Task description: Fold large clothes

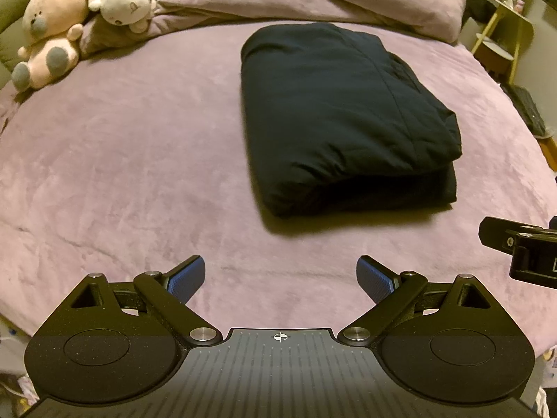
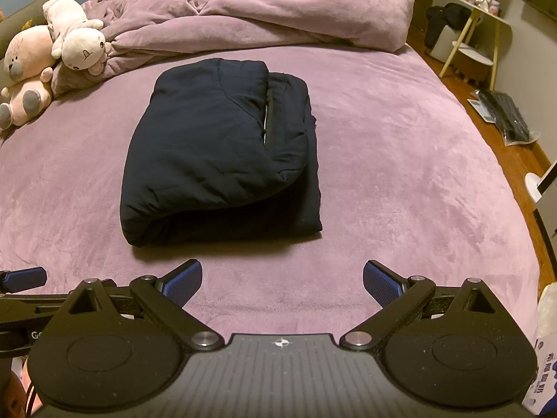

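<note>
A dark navy jacket [image 1: 341,115] lies folded into a thick rectangle on the purple bed sheet [image 1: 139,160]; it also shows in the right wrist view [image 2: 216,153], with a zipper along its right fold. My left gripper [image 1: 280,278] is open and empty, held back from the jacket's near edge. My right gripper [image 2: 282,280] is open and empty, also short of the near edge. The right gripper's body shows at the right edge of the left wrist view [image 1: 522,247], and a left fingertip [image 2: 24,278] shows at the left edge of the right wrist view.
A crumpled purple duvet [image 2: 264,14] lies along the far side of the bed. Two plush toys [image 2: 52,52] sit at the far left. A small yellow-legged side table [image 2: 484,31] and bagged items [image 2: 504,115] stand on the wooden floor to the right.
</note>
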